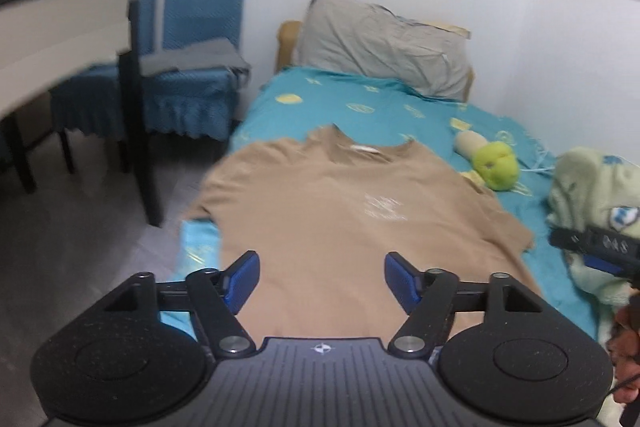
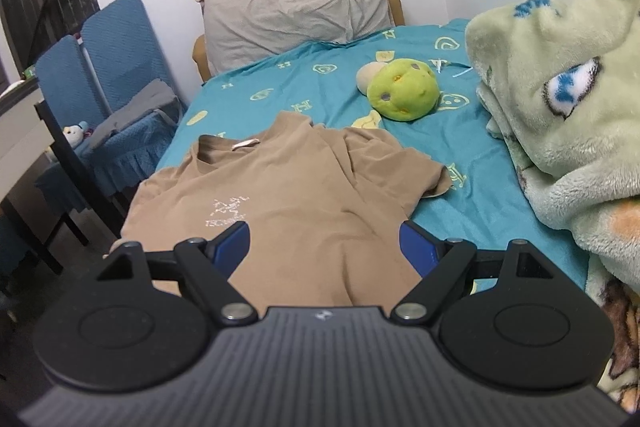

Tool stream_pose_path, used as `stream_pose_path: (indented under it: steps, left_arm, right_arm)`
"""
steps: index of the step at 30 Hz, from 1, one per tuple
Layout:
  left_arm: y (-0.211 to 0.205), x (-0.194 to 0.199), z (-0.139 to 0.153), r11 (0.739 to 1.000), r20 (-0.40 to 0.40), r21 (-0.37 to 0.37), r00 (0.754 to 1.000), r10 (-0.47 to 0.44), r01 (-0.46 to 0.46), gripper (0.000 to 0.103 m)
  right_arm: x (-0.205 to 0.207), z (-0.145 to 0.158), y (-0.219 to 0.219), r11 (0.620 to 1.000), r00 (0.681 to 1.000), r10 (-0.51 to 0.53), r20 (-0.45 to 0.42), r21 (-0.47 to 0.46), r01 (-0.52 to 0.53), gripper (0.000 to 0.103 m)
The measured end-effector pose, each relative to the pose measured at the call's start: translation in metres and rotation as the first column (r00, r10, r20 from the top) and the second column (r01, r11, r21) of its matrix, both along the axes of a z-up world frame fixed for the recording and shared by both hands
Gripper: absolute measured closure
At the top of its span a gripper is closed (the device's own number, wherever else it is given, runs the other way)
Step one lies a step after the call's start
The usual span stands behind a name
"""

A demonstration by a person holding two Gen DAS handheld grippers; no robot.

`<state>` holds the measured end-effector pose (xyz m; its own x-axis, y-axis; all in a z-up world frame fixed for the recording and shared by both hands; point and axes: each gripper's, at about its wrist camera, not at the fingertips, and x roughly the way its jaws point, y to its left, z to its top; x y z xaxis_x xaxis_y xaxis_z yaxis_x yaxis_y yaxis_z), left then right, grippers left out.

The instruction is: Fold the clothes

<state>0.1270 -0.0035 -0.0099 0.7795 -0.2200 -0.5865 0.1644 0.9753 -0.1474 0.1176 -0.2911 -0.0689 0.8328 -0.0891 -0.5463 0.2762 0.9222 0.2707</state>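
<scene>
The shirt, tan with a pale print on the chest, lies face up and spread on the teal sheet of the bed, collar toward the pillow, its hem at the near edge under both grippers. In the right wrist view the sleeve on the right side is rumpled and partly doubled over itself, with a long crease running down from the shoulder; in the left wrist view the other sleeve reaches out to the bed's edge and looks flatter (that picture is blurred, so fine wrinkles cannot be told). The left gripper has its fingers spread wide with nothing between them, only shirt cloth lying below; the right gripper likewise stands released above the lower part of the shirt, holding nothing. By my reading the garment has been laid out and the fold itself is not yet begun: this is the pause between spreading and the first fold. The next move probably calls for each gripper to drop to the cloth and pinch one layer, likely at a sleeve or side edge, and to smooth the bunched sleeve first so the fold lies even. A green plush toy sits beyond the shirt, and a fleece blanket is heaped on the right, both apart from it.
</scene>
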Motion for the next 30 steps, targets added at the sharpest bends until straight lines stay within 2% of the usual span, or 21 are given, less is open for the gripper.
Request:
stream_pose_path:
  steps: [2, 4, 8, 11, 14, 18, 19, 21, 23, 25, 28, 30]
  left_arm:
    - [0.001, 0.001, -0.031, 1.000, -0.006, -0.002, 1.000, 0.003, -0.003, 0.021]
    - [0.007, 0.002, -0.054, 0.999, -0.027, 0.040, 1.000, 0.000, 0.001, 0.019]
    - [0.013, 0.007, -0.068, 0.999, -0.061, 0.043, 0.998, 0.003, 0.000, 0.000]
    - [0.017, 0.008, -0.072, 0.999, -0.065, 0.032, 0.998, 0.026, -0.024, 0.000]
    - [0.021, 0.008, -0.077, 0.999, -0.094, -0.006, 0.995, 0.043, -0.044, 0.000]
    - [0.024, 0.007, -0.082, 0.998, -0.113, -0.002, 0.991, 0.066, -0.066, 0.000]
    - [0.023, 0.007, -0.083, 0.998, -0.112, 0.004, 0.991, 0.069, -0.069, 0.000]
    - [0.023, 0.006, -0.083, 0.997, -0.111, 0.016, 0.991, 0.077, -0.076, 0.000]
    - [0.022, 0.005, -0.083, 0.997, -0.109, 0.015, 0.991, 0.083, -0.082, 0.000]
    - [0.021, 0.004, -0.083, 0.996, -0.105, 0.011, 0.991, 0.086, -0.085, 0.000]
    - [0.020, 0.006, -0.084, 0.997, -0.107, 0.012, 0.991, 0.082, -0.081, 0.000]
    - [0.019, 0.009, -0.086, 0.997, -0.118, 0.005, 0.990, 0.077, -0.077, 0.000]
  right_arm:
    - [0.001, -0.002, -0.001, 1.000, 1.000, -0.006, -0.005, -0.003, 0.006, 0.020]
    - [0.003, -0.003, -0.002, 1.000, 1.000, -0.009, -0.009, -0.005, 0.008, 0.019]
    - [0.008, -0.006, -0.008, 0.999, 0.999, -0.038, -0.012, 0.010, 0.038, 0.019]
    - [0.011, -0.012, -0.016, 0.997, 0.998, -0.059, -0.024, 0.045, 0.060, 0.019]
    - [0.012, -0.020, -0.026, 0.988, 0.996, -0.080, -0.038, 0.127, 0.084, 0.019]
    - [0.015, -0.029, -0.039, 0.966, 0.996, -0.083, -0.045, 0.243, 0.091, 0.019]
    - [0.016, -0.033, -0.045, 0.952, 0.995, -0.086, -0.045, 0.291, 0.095, 0.020]
    - [0.021, -0.041, -0.068, 0.897, 0.993, -0.113, -0.046, 0.425, 0.121, 0.019]
    - [0.032, -0.051, -0.093, 0.823, 0.990, -0.132, -0.049, 0.552, 0.137, 0.018]
    - [0.043, -0.061, -0.119, 0.733, 0.988, -0.145, -0.055, 0.665, 0.145, 0.017]
    - [0.064, -0.081, -0.150, 0.622, 0.983, -0.159, -0.092, 0.764, 0.172, 0.017]
    - [0.074, -0.089, -0.163, 0.613, 0.975, -0.197, -0.098, 0.764, 0.201, 0.018]
